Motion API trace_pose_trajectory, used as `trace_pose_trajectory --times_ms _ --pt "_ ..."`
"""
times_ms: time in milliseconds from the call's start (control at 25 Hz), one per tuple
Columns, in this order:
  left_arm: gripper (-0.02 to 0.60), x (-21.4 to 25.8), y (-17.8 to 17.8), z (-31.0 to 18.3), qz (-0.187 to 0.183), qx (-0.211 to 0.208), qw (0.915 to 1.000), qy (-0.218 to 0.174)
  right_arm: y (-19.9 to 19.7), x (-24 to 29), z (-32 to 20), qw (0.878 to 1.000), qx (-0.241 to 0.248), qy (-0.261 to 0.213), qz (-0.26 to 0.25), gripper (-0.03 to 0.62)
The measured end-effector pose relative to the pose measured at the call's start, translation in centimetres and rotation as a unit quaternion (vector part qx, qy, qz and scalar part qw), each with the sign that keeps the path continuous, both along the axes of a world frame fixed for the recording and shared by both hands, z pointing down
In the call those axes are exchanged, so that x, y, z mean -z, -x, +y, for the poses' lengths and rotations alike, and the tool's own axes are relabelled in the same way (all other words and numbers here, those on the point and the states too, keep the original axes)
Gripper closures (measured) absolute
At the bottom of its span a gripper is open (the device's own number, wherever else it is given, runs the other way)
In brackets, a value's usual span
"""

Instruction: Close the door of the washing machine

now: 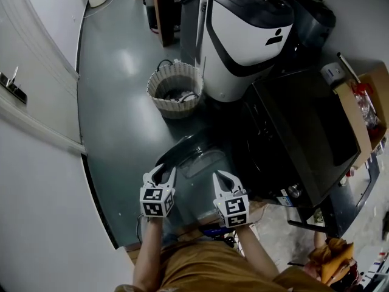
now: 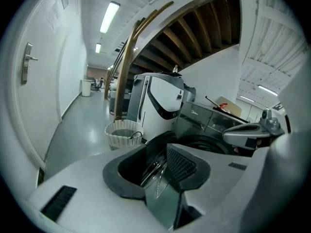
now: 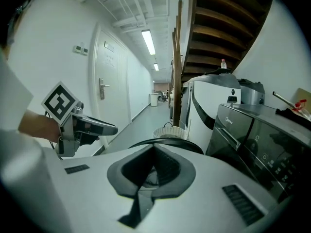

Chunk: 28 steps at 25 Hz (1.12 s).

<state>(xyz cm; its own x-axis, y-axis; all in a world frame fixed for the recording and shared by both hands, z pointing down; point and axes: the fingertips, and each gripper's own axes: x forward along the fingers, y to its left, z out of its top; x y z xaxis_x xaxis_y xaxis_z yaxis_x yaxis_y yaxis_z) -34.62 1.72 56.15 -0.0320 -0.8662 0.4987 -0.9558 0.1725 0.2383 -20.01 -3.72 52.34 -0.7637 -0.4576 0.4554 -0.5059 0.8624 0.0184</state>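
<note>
On the far left a white wall (image 1: 36, 181) bounds the grey floor (image 1: 115, 102), which lies bare and wide along it. A woven basket (image 1: 175, 90) stands farther off, beside a tall white machine (image 1: 243, 35). My left tool (image 1: 163, 174) hangs over the floor with its jaws moderately apart, nothing pressed between them, and the door's glass shows through the gap. The round door (image 1: 196, 157) hangs open just ahead of both tools. It is swung out from the washing machine (image 1: 304, 132), its width running leftward from the machine's dark front into the free floor. My right tool (image 1: 222, 176) sits near the door's machine side, jaws only narrowly parted and empty. A cardboard box (image 1: 364, 102) lies at the machine's far right.
</note>
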Motion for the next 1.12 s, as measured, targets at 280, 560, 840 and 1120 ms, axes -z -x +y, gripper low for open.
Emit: trace_pose_trajectory --times_ms 280,560,840,1120 --pt "0.400 -3.3 2.6 -3.0 0.003 -0.032 0.9991 0.027 1.9 -2.3 -1.6 1.000 -0.012 0.013 0.026 0.580" --pt "0.379 -7.1 4.6 -5.2 0.010 -0.066 0.9961 0.058 2.8 -4.7 -2.6 0.998 -0.031 0.032 0.049 0.580" --pt "0.360 -10.3 5.0 -6.7 0.021 -0.102 0.9911 0.083 2.9 -7.2 -2.8 0.995 -0.044 0.052 0.070 0.580" --pt "0.359 -11.9 4.7 -7.7 0.007 -0.127 0.9875 0.094 1.6 -8.7 -2.5 0.992 -0.066 0.069 0.083 0.582"
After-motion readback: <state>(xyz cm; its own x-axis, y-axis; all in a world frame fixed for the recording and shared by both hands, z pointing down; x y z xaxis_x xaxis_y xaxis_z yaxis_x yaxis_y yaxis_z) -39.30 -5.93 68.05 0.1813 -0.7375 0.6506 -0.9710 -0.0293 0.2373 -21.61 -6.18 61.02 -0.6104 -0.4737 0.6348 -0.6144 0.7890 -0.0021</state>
